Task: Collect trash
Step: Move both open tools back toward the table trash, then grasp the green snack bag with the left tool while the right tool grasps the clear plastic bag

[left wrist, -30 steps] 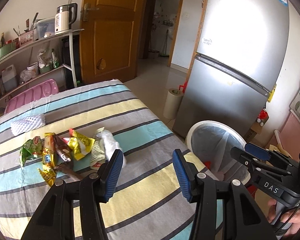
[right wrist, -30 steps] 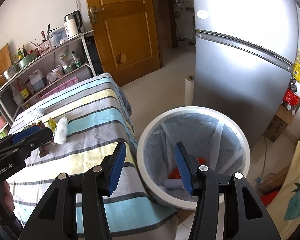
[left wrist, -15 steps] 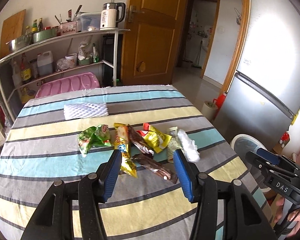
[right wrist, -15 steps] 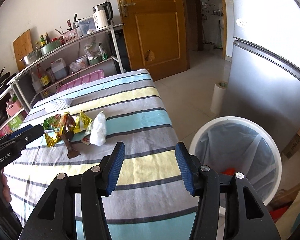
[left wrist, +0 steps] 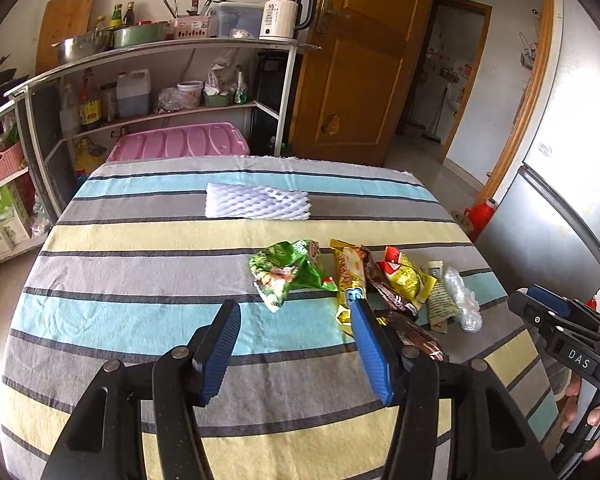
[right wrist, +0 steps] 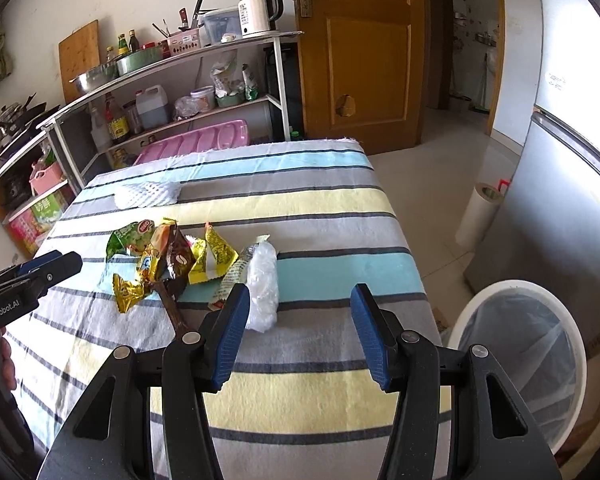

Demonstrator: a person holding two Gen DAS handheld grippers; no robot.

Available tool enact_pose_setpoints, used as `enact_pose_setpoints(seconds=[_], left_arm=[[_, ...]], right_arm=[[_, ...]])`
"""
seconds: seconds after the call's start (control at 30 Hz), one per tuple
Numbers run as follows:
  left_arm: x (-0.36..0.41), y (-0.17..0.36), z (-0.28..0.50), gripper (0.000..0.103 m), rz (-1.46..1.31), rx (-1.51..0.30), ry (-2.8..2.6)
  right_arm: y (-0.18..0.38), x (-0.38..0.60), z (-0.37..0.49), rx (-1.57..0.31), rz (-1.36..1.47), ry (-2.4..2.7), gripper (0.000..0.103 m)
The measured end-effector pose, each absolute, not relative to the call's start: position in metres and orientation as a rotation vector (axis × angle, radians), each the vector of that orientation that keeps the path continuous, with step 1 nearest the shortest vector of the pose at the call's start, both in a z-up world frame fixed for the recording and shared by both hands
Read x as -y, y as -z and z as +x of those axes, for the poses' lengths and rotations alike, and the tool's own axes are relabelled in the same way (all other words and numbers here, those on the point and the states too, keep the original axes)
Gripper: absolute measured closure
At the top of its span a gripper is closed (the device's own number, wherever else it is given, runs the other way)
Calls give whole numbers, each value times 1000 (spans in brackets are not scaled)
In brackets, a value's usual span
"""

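A heap of crumpled snack wrappers lies on the striped cloth of the counter (left wrist: 140, 280), toward its right edge as the left wrist camera sees it: a green wrapper (left wrist: 288, 274) at the left of the heap, a gold wrapper (left wrist: 350, 280) just beside it, a dark brown wrapper (left wrist: 404, 320) running toward the near edge, a yellow packet with a red top (left wrist: 406, 276) behind that, and at the right end a printed paper wrapper touching a clear plastic wad (left wrist: 460, 298). Apart from the heap, nearer the far edge, a white foam net sleeve (left wrist: 258, 206) lies flat. The left tool (left wrist: 296, 340) hangs over the counter on the near side of the heap with its blue pads widening, nothing between them; its right pad stands in front of the gold and brown wrappers, and whether it touches them cannot be told. The right tool (right wrist: 298, 328) also stands parted and holds nothing, over the near right part of the counter, its left pad just in front of the plastic wad. Off the counter's right edge, on the floor, stands a white bin (right wrist: 480, 320) lined with a clear bag, beside a silver fridge (right wrist: 572, 220). Behind the far edge are a metal shelf rack (left wrist: 172, 46) with a kettle (left wrist: 286, 14) on top, and a wooden door (left wrist: 364, 60)
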State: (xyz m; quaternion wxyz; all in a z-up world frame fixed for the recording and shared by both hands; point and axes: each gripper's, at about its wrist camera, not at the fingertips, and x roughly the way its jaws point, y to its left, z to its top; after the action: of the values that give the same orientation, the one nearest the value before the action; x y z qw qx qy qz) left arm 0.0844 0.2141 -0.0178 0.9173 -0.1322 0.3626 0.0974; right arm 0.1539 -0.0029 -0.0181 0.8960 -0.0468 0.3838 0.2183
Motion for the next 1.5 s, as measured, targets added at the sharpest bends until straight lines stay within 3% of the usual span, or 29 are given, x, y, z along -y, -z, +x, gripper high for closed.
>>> enact_pose_setpoints(seconds=[0.43,1.17,1.5], left_arm=[[-234,29,130,37,-322,-791,-185],[-239,64,160,37,-339,-858,-201],[-246,66,163,38,-361,-837,-219]], right_arm=[[33,-23,198,-858,-87,-482,49],[67,-19,202,-946,-55,-520,50],[66,-19,201,-930,-79,-504,65]])
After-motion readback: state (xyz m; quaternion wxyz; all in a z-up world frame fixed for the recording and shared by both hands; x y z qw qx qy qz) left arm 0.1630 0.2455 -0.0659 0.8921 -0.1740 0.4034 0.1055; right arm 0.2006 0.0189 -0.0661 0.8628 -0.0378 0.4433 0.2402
